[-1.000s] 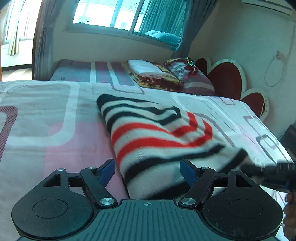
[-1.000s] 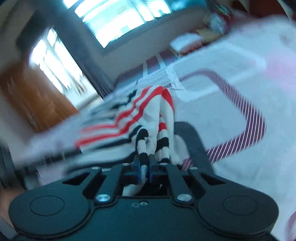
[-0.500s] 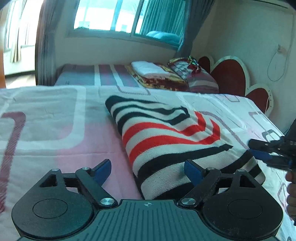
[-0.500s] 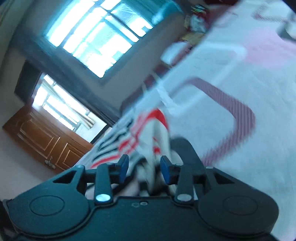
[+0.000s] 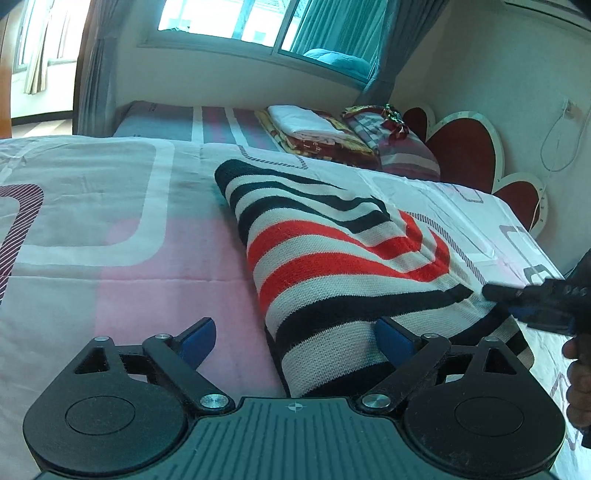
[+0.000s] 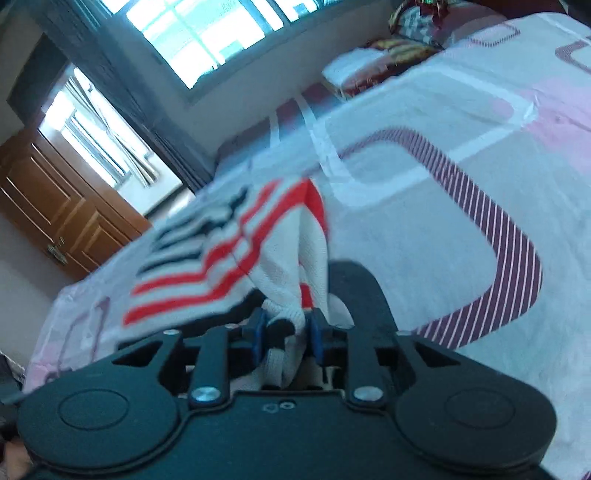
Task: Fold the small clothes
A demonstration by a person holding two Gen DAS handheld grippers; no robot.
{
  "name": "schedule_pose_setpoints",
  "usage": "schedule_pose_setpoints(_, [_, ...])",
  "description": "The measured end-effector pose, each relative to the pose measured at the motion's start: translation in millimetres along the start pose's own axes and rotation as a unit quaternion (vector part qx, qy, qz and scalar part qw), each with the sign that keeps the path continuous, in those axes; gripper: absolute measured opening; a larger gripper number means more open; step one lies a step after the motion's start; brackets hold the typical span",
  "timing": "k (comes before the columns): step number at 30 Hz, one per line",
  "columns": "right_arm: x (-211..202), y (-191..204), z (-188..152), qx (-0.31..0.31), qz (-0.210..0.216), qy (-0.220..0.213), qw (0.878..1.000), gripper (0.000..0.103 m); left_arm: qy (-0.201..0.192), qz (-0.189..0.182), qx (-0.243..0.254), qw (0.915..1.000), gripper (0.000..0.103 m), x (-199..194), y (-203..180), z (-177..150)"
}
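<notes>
Left wrist view first: my left gripper (image 5: pixel 293 341) has its jaws wide and opening further. The near corner of the sweater (image 5: pixel 343 266) pokes in between the blue pads (image 5: pixel 393 339), but neither pad presses on it, so I hold nothing here. The sweater lies folded on the bed (image 5: pixel 110 266), stripes black, white and red, with its far end pointing toward the window (image 5: pixel 236 18). At the sweater's right edge I see my right gripper (image 5: pixel 491 291) coming in, with a hand (image 5: pixel 580 384) behind it. The risk I see from here: if I shut the left jaws now I catch only the top layer, and the fold under it slides apart.

Right wrist view: blurred, so I read it carefully. The right gripper (image 6: pixel 286 334) has a bunch of sweater (image 6: pixel 236 254) between its pads, and the jaws are narrowing on it. The pads look to be pressing on the knit. What worries me is that the bunch is thick and lopsided; a pull toward me could drag the whole sweater across the bed instead of turning one flap, or the knit could slip out mid-lift and drop crooked.
</notes>
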State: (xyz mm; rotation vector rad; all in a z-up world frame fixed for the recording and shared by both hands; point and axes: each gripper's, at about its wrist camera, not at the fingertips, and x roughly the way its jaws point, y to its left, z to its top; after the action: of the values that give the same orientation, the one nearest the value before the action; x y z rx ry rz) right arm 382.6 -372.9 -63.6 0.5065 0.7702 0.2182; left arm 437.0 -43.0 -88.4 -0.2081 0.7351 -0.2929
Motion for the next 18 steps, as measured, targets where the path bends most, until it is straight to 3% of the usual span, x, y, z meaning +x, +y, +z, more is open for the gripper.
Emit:
schedule_pose_setpoints(1, [-2, 1, 0, -0.007, 0.001, -0.008, 1.000, 0.034, 0.000, -0.001, -0.001, 1.0000, 0.093, 0, 0, 0])
schedule_pose_setpoints(3, [4, 4, -2, -0.032, -0.013, -0.001, 0.999, 0.051, 0.001, 0.000, 0.000, 1.0000, 0.093, 0, -1, 1])
schedule_pose_setpoints(5, [25, 1, -7, -0.052, -0.059, 0.046, 0.996, 0.052, 0.003, 0.000, 0.001, 1.0000, 0.094, 1, -2, 2])
schedule_pose_setpoints(8, [30, -13, -4, -0.008, -0.041, 0.053, 0.998, 0.051, 0.002, 0.019, 0.014, 0.9997, 0.103, -1, -4, 3])
schedule_pose_setpoints(12, [15, -13, 3, 0.023, -0.004, 0.029, 0.999, 0.044, 0.003, -0.007, 0.005, 1.0000, 0.103, -13, 4, 7])
schedule_pose_setpoints(13, [11, -15, 5, 0.028, 0.007, 0.020, 0.999, 0.046, 0.005, -0.020, -0.006, 0.9998, 0.103, -14, 9, 9])
schedule_pose_setpoints(15, [7, -22, 11, 0.048, 0.031, 0.020, 0.998, 0.060, 0.016, -0.050, -0.038, 0.9979, 0.102, -12, 22, 13])
schedule_pose_setpoints(18, [9, -36, 19, 0.073, 0.052, 0.023, 0.996, 0.063, 0.034, -0.087, -0.072, 0.9930, 0.092, -5, 36, 15])
